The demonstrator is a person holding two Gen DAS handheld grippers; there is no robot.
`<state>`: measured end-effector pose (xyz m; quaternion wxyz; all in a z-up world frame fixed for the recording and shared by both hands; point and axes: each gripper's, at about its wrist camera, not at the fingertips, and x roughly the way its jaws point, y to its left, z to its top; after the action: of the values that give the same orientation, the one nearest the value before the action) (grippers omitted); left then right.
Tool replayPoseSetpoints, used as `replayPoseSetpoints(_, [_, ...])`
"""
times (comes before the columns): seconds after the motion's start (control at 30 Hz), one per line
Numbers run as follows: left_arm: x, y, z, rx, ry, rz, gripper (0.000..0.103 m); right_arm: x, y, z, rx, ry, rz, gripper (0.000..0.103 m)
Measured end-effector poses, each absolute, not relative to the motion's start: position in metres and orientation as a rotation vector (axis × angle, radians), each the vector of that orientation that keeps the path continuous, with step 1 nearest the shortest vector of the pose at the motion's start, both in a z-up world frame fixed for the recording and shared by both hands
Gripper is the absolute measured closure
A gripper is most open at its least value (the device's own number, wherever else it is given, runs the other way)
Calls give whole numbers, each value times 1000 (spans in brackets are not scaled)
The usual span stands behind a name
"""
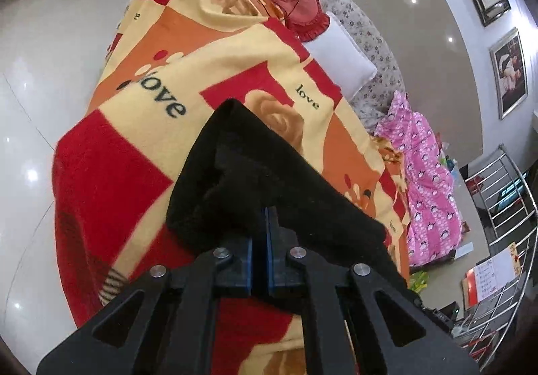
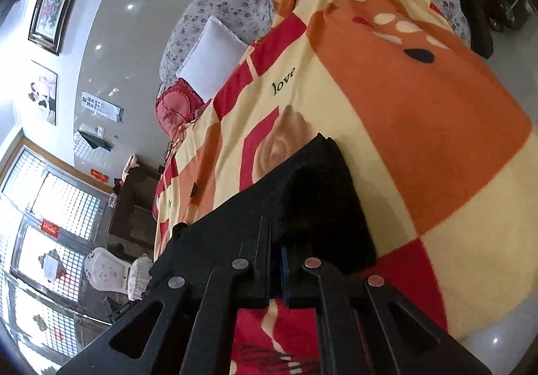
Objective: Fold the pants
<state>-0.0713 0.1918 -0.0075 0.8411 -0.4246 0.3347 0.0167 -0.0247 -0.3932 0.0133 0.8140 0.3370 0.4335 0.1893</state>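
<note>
Two grippers are pinched tight on the black pants (image 1: pixel 255 180), one at each end of the same bunched edge. The left gripper (image 1: pixel 265 223) has its blue-padded fingers (image 1: pixel 248 260) nearly together, with cloth clamped between them and draping over both sides. The right gripper (image 2: pixel 275 240) is likewise closed on a fold of the pants (image 2: pixel 319 193), with the fabric humped just ahead of its tips. The pants lie on the blanket (image 1: pixel 111 153) of the bed, near its middle. A white pillow (image 2: pixel 212 55) sits at the far edge.
</note>
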Motion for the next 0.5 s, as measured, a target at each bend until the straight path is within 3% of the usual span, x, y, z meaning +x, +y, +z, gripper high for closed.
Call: replayPoseSetpoints(0.5, [-68, 190, -12, -815, 745, 70, 96, -37, -399, -1, 619, 901, 352, 100])
